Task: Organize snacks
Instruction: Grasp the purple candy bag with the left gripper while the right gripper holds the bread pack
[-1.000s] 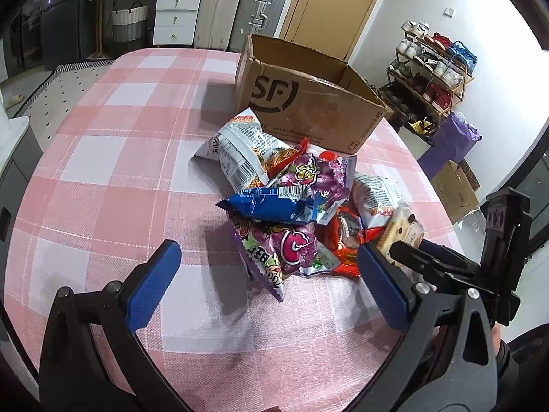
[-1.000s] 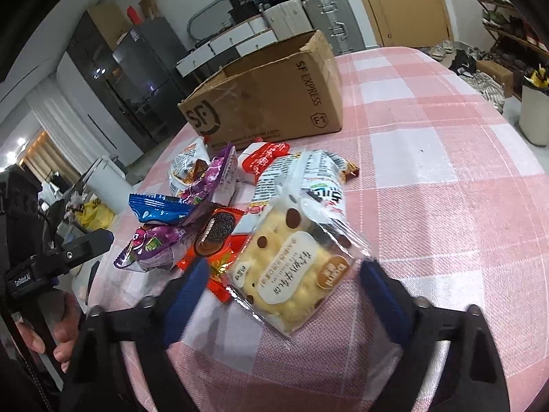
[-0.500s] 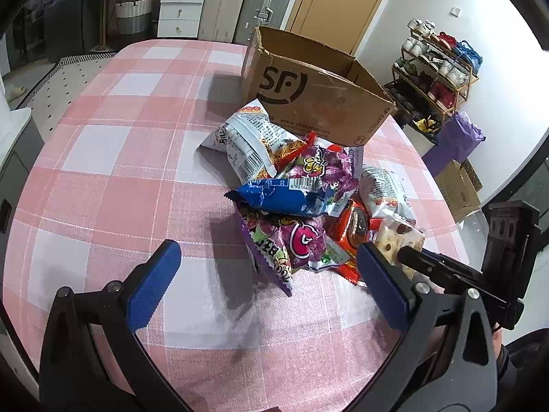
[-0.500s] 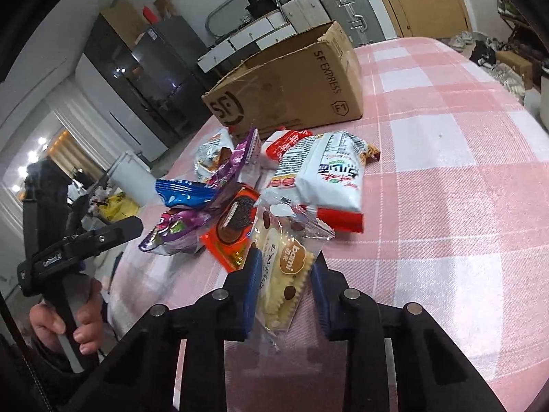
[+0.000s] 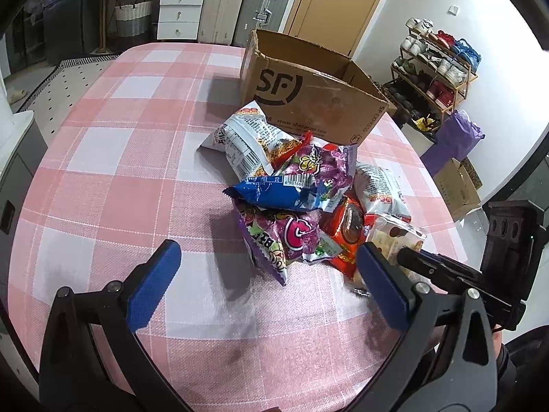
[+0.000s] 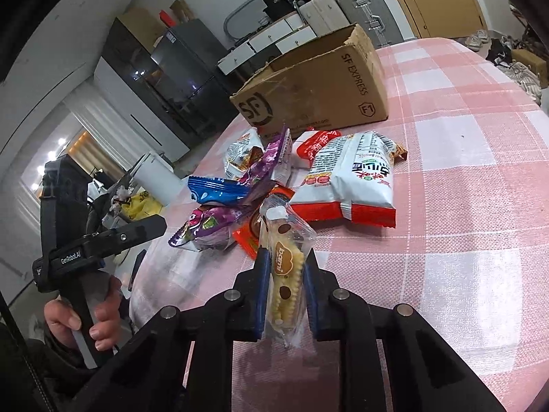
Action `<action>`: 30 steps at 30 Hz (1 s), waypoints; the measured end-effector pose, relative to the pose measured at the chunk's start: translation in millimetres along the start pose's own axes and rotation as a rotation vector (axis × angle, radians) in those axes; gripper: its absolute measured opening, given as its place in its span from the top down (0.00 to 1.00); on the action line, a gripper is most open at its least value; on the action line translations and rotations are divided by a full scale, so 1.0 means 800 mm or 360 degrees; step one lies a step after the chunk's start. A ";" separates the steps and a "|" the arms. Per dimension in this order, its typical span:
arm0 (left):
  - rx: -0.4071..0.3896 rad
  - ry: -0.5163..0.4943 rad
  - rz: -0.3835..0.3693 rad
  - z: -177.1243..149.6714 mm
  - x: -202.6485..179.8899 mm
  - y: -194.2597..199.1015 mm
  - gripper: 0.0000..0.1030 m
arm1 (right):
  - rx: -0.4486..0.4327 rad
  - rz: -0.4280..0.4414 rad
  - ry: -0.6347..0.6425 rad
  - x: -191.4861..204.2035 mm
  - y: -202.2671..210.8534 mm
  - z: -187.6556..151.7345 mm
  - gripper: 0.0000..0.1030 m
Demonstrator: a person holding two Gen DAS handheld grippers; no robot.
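Note:
A pile of snack packets (image 5: 295, 189) lies on the pink checked tablecloth (image 5: 137, 158) before an open SF cardboard box (image 5: 308, 96). My right gripper (image 6: 284, 261) is shut on a clear packet of yellow biscuits (image 6: 284, 257), held on edge just above the cloth at the pile's near side. The packet also shows in the left wrist view (image 5: 394, 237). My left gripper (image 5: 264, 267) is open and empty, a little short of the purple packet (image 5: 284, 233). The box also shows in the right wrist view (image 6: 315, 86).
A big white and red packet (image 6: 353, 178) lies right of the pile. A blue packet (image 5: 278, 195) tops the pile. Suitcases (image 5: 240, 3), drawers and a shoe rack (image 5: 435, 68) stand beyond the table. The table edge curves off at left and right.
My right gripper has closed on the biscuit packet, tipped it on edge and lifted it slightly. My left gripper stays open and has moved a little nearer the pile.

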State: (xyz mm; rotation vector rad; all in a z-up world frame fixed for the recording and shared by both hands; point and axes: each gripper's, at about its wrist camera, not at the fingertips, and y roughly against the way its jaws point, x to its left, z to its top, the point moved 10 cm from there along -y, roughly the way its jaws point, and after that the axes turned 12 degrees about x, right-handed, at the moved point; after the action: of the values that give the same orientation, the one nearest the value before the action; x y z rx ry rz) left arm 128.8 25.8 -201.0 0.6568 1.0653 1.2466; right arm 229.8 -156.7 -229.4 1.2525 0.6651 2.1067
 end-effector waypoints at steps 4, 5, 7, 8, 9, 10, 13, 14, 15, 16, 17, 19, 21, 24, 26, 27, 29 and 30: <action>0.0008 0.0010 0.0006 -0.002 0.004 0.000 0.01 | -0.0019 -0.0002 0.0009 0.004 0.004 0.001 0.84; 0.0013 0.0013 0.0004 -0.002 0.005 0.000 0.01 | -0.0025 -0.0005 0.0008 0.004 0.006 0.001 0.85; 0.0021 0.0019 0.0003 -0.004 0.007 -0.002 0.01 | -0.0037 -0.0005 0.0003 0.003 0.010 0.001 0.85; 0.0026 0.0022 -0.0001 -0.004 0.007 -0.003 0.01 | -0.0040 0.0000 0.0002 0.003 0.012 0.001 0.86; 0.0030 0.0023 -0.0003 -0.005 0.008 -0.005 0.01 | -0.0048 0.0000 -0.0001 0.003 0.014 0.001 0.86; 0.0040 0.0027 0.0000 -0.005 0.009 -0.007 0.01 | -0.0054 0.0000 -0.0005 0.002 0.016 0.002 0.86; 0.0072 0.0039 -0.0010 -0.004 0.008 -0.016 0.01 | -0.0068 0.0008 -0.0010 0.001 0.022 0.001 0.87; 0.0077 0.0041 -0.0015 -0.004 0.008 -0.018 0.01 | -0.0072 0.0011 -0.0008 0.001 0.024 0.001 0.87; 0.0086 0.0046 -0.0025 -0.003 0.008 -0.021 0.01 | -0.0076 0.0012 -0.0008 0.000 0.026 0.001 0.87; 0.0093 0.0051 -0.0032 -0.002 0.008 -0.024 0.01 | -0.0084 0.0012 -0.0009 -0.001 0.028 0.001 0.87; 0.0105 0.0060 -0.0045 0.000 0.008 -0.028 0.01 | -0.0091 0.0015 -0.0012 -0.001 0.030 0.001 0.87; 0.0116 0.0073 -0.0049 0.004 0.009 -0.035 0.01 | -0.0108 0.0021 -0.0017 -0.003 0.036 0.003 0.87; 0.0142 0.0072 -0.0067 0.008 0.006 -0.044 0.01 | -0.0133 0.0029 -0.0019 -0.003 0.043 0.005 0.87; 0.0146 0.0092 -0.0086 0.016 0.004 -0.054 0.01 | -0.0158 0.0035 -0.0035 -0.008 0.053 0.008 0.87; 0.0154 0.0107 -0.0114 0.020 0.003 -0.059 0.02 | -0.0167 0.0037 -0.0045 -0.012 0.056 0.010 0.87; 0.0161 0.0115 -0.0120 0.021 0.003 -0.061 0.02 | -0.0172 0.0036 -0.0046 -0.013 0.057 0.011 0.87; 0.0173 0.0118 -0.0124 0.022 0.002 -0.067 0.02 | -0.0177 0.0031 -0.0054 -0.016 0.058 0.012 0.87; 0.0176 0.0117 -0.0122 0.023 0.001 -0.069 0.02 | -0.0178 0.0025 -0.0059 -0.018 0.058 0.013 0.87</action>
State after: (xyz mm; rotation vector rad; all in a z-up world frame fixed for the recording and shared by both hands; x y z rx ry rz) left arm 168.8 16.2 -242.1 0.6524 1.2163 1.1592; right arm 233.7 -198.2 -202.0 1.2357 0.5155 2.0978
